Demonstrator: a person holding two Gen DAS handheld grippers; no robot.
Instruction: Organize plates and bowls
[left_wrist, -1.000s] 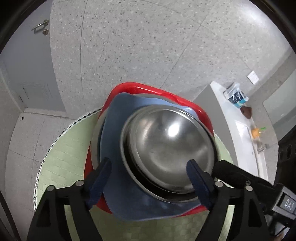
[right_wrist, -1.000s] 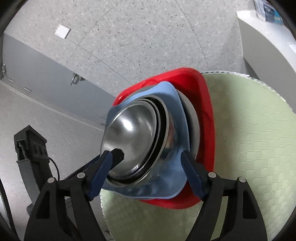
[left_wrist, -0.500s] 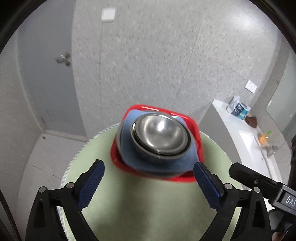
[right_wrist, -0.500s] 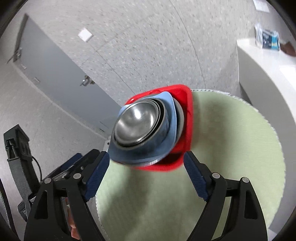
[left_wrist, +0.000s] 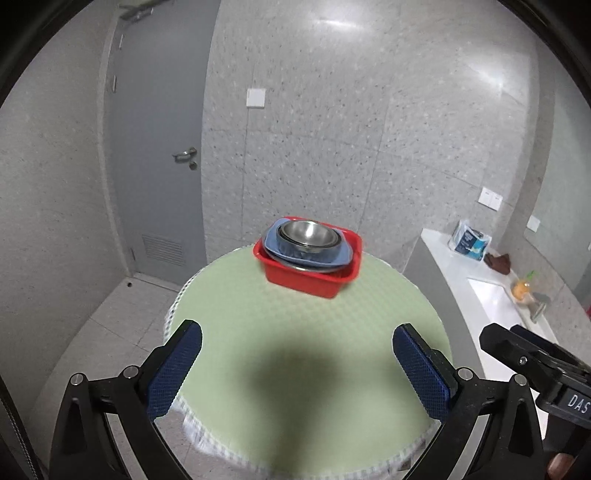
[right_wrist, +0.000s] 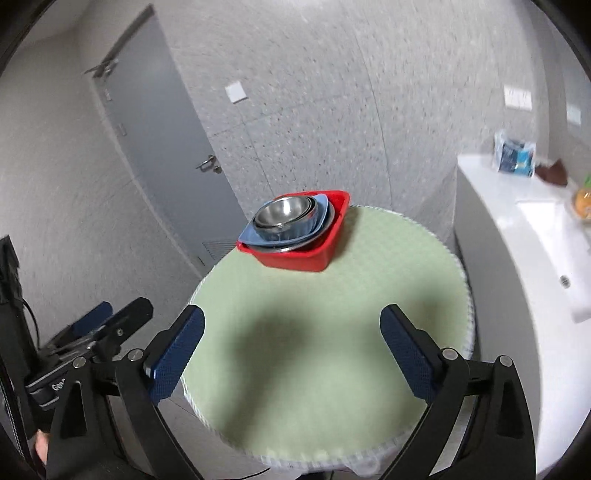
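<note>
A red plastic basin (left_wrist: 314, 282) (right_wrist: 295, 260) stands at the far edge of a round green table (left_wrist: 295, 350) (right_wrist: 332, 314). In it lies a blue plate (left_wrist: 273, 246) (right_wrist: 248, 236) with nested steel bowls (left_wrist: 308, 233) (right_wrist: 284, 214) on top; a steel rim shows under the plate. My left gripper (left_wrist: 297, 354) is open and empty above the near half of the table. My right gripper (right_wrist: 291, 343) is open and empty too, well back from the basin. The left gripper also shows at the left edge of the right wrist view (right_wrist: 107, 321).
A grey door (left_wrist: 159, 147) is behind the table on the left. A white counter with a sink (left_wrist: 491, 295) (right_wrist: 535, 240) runs along the right, with a blue packet (left_wrist: 469, 240), a brown cloth and an orange item on it. Tiled floor surrounds the table.
Both grippers have pulled far back from the basin, which was close between the fingers and now stands at the table's far edge. Both stay open and empty.
</note>
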